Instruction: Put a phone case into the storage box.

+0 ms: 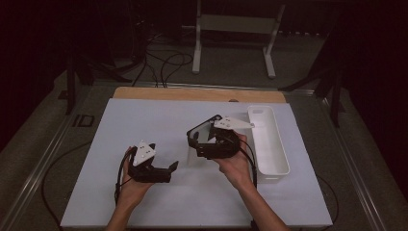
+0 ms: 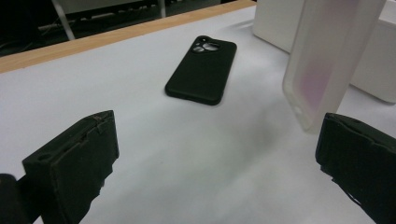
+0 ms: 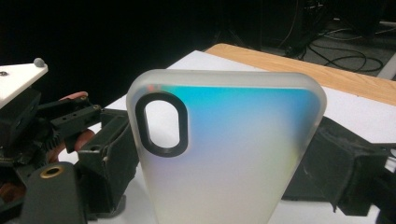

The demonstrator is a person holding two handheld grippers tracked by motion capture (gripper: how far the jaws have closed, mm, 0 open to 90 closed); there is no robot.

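The right gripper (image 3: 224, 186) grasped a frosted clear phone case (image 3: 224, 149), raised over the bench (image 1: 144, 125); the left gripper (image 2: 219, 158) hung released. Likely next: carrying it toward the black phone case (image 2: 201, 70).

Beyond your table (image 1: 144, 120) you have a white metal frame (image 1: 235, 29) standing on the floor, with black cables (image 1: 166, 62) lying tangled left of it.
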